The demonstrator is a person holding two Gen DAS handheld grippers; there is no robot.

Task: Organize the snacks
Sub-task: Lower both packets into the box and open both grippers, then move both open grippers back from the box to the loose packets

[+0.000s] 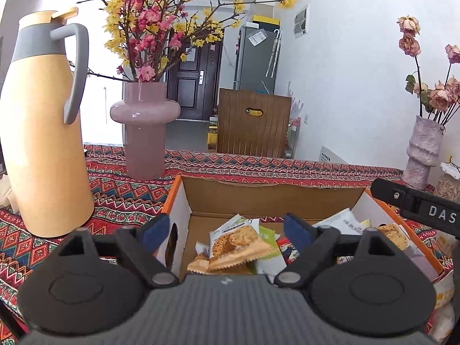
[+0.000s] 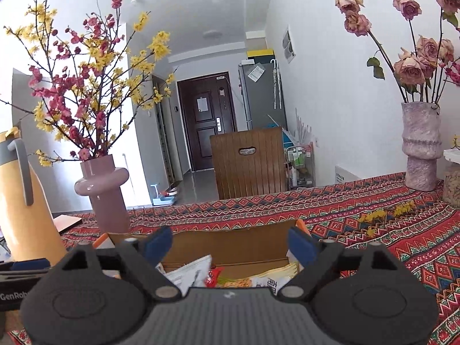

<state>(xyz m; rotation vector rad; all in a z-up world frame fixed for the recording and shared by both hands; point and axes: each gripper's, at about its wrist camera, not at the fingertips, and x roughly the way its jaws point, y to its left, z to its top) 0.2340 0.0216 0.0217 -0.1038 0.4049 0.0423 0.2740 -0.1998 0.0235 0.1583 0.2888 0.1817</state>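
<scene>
An open cardboard box [image 1: 270, 191] with orange edges sits on the patterned tablecloth and holds several snack packets [image 1: 238, 244]. My left gripper [image 1: 227, 231] is open and empty, hovering over the near left part of the box. My right gripper [image 2: 230, 244] is open and empty above the same box [image 2: 230, 240], with packets [image 2: 258, 280] visible below it. The right gripper's black body [image 1: 417, 207] shows at the right edge of the left wrist view.
A tall yellow thermos jug [image 1: 46, 132] stands left of the box. A pink vase [image 1: 143, 132] with flowering branches is behind it. A rough pink vase [image 2: 421, 146] with dried roses stands far right. A wooden chair [image 2: 250, 164] is beyond the table.
</scene>
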